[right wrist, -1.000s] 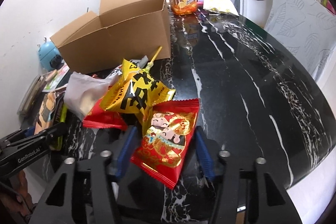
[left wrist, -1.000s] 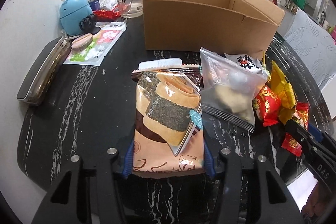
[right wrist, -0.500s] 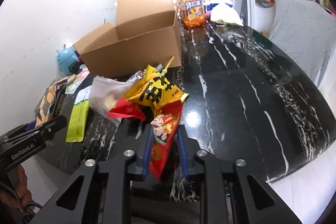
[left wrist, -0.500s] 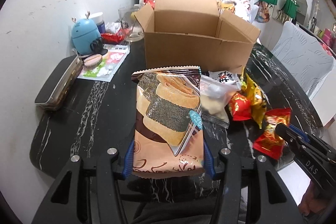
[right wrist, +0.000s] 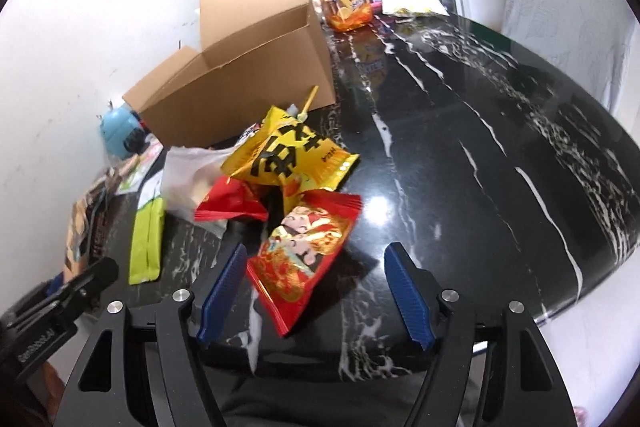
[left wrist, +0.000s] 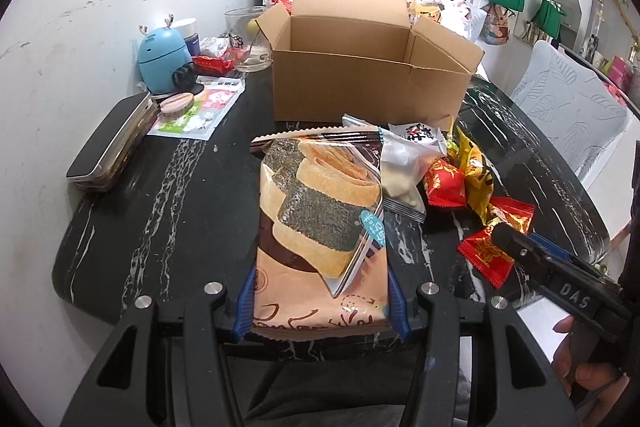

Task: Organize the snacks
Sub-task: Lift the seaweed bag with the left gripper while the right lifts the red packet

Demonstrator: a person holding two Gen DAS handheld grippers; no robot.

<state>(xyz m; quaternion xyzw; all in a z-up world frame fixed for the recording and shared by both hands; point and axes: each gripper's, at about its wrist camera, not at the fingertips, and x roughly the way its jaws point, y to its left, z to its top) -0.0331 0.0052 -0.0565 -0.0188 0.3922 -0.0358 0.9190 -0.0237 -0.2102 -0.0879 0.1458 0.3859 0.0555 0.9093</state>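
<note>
My left gripper (left wrist: 320,303) is shut on the bottom edge of a brown seaweed-roll snack bag (left wrist: 320,219), held upright over the black marble table (left wrist: 172,211). An open cardboard box (left wrist: 372,87) stands behind it. My right gripper (right wrist: 316,259) is opening. A red packet (right wrist: 304,251) lies flat on the table between its blue pads (right wrist: 220,287), which do not press on it. Just beyond lie a yellow packet (right wrist: 292,155), a smaller red packet (right wrist: 232,201) and a clear bag (right wrist: 188,171). The same box (right wrist: 248,83) stands behind them.
A green packet (right wrist: 148,239) lies left of the pile. By the wall are a blue humidifier (left wrist: 164,55), a glass bowl (left wrist: 246,39) and a black case (left wrist: 108,147). An orange drink bottle (right wrist: 346,1) stands past the box. A white chair (left wrist: 572,115) is on the right.
The right gripper closed on the red packet, stood it on edge, then opened; the packet lies flat again. The left gripper lifted the brown bag and drew back a little.
</note>
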